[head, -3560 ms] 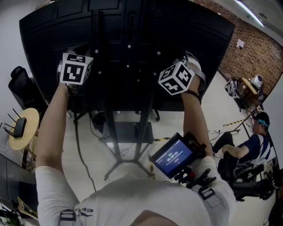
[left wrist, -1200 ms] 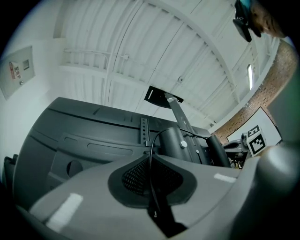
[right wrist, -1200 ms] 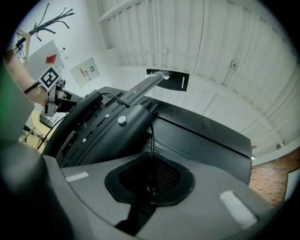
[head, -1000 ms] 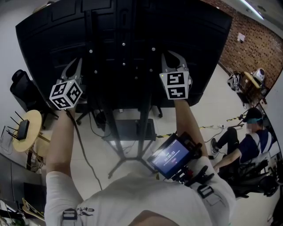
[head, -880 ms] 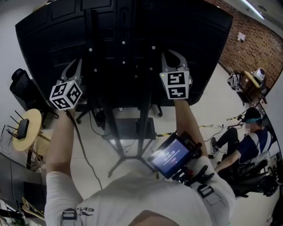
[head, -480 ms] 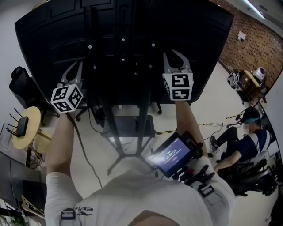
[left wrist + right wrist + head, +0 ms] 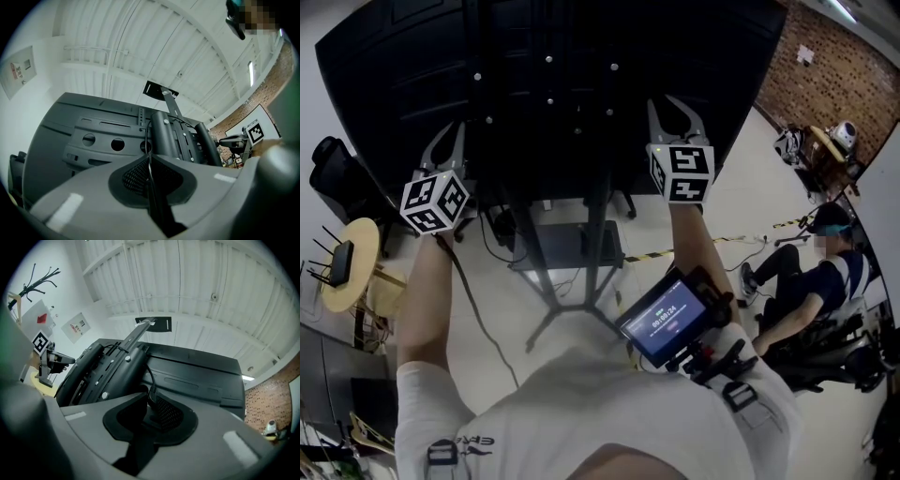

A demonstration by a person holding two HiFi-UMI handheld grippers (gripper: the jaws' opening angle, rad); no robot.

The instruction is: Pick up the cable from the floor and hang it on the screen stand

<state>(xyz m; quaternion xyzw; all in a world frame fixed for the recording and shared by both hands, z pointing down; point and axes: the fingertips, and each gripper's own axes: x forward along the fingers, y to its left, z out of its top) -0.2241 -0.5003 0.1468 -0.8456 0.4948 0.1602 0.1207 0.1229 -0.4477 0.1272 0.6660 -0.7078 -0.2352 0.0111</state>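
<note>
Behind the screen stand, left hand-held gripper pinches the cable, right hand-held gripper just spread; unhooked cable may slip.

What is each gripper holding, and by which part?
Left gripper: shut on cable, at its thin cord. Right gripper: jaws just opened, plug loose between them.

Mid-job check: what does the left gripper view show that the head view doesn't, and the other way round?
Only the left gripper view: the left claw shut on the thin cable, which runs up beside the stand column; ceiling beams overhead. Only the head view: the stand's legs on the floor, cable slack hanging below the left claw, a round table and a seated person. Both: the left claw, the back of the screen and the stand column.
</note>
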